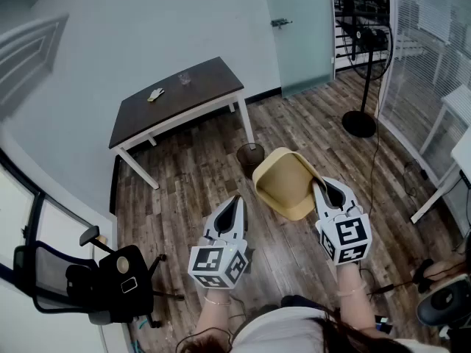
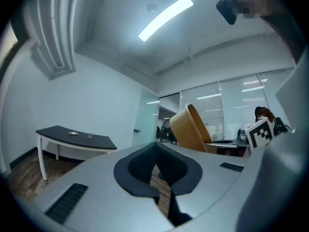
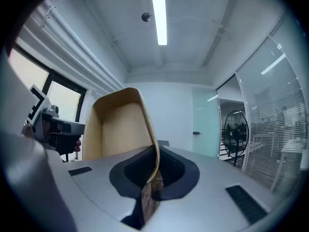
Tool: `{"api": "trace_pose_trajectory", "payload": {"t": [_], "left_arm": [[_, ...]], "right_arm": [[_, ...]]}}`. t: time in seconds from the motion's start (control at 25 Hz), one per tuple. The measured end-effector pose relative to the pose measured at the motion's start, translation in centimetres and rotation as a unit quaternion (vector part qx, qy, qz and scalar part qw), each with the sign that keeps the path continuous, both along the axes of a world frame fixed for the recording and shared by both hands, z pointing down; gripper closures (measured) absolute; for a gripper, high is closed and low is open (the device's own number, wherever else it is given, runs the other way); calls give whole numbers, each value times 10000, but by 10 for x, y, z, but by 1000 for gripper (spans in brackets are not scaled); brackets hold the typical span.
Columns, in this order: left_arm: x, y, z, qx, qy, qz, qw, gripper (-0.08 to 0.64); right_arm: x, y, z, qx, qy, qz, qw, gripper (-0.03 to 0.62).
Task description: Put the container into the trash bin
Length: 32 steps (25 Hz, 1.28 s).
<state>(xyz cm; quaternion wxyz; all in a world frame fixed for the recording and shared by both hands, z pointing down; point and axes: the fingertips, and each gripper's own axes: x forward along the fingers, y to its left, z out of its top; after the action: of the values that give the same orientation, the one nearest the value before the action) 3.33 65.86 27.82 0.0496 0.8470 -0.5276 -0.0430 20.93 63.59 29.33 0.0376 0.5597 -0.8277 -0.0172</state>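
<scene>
Head view shows right gripper level, pinching container.

Floor under me: grey-brown wood plank. Wall ahead plain white, dark skirting at foot. Table against wall, dark top, white legs; glass and small pale object on it, apart. Frosted glass door right of table. Black pedestal fan just beyond door, round base on floor. Glass partition with blinds on my right. Black office chair on my left, by dark-framed window. Ceiling white, strip light lit.
</scene>
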Motion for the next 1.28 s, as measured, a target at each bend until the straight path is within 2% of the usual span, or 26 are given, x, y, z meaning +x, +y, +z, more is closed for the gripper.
{"api": "trace_pose_trajectory", "payload": {"t": [0.28, 0.6, 0.96, 1.28], "left_arm": [[8, -20, 9, -78, 100, -23, 9999, 540], [2, -61, 14, -145, 162, -61, 9997, 540], [-17, -144, 20, -157, 99, 56, 9998, 540], [-51, -228, 23, -185, 131, 117, 9997, 540]], "right_arm": [[8, -23, 3, 99, -204, -30, 9997, 571], [4, -62, 12, 31, -163, -51, 9998, 571], [-18, -141, 22, -58, -139, -48, 9999, 572], [-53, -224, 21, -93, -142, 16, 9999, 572]]}}
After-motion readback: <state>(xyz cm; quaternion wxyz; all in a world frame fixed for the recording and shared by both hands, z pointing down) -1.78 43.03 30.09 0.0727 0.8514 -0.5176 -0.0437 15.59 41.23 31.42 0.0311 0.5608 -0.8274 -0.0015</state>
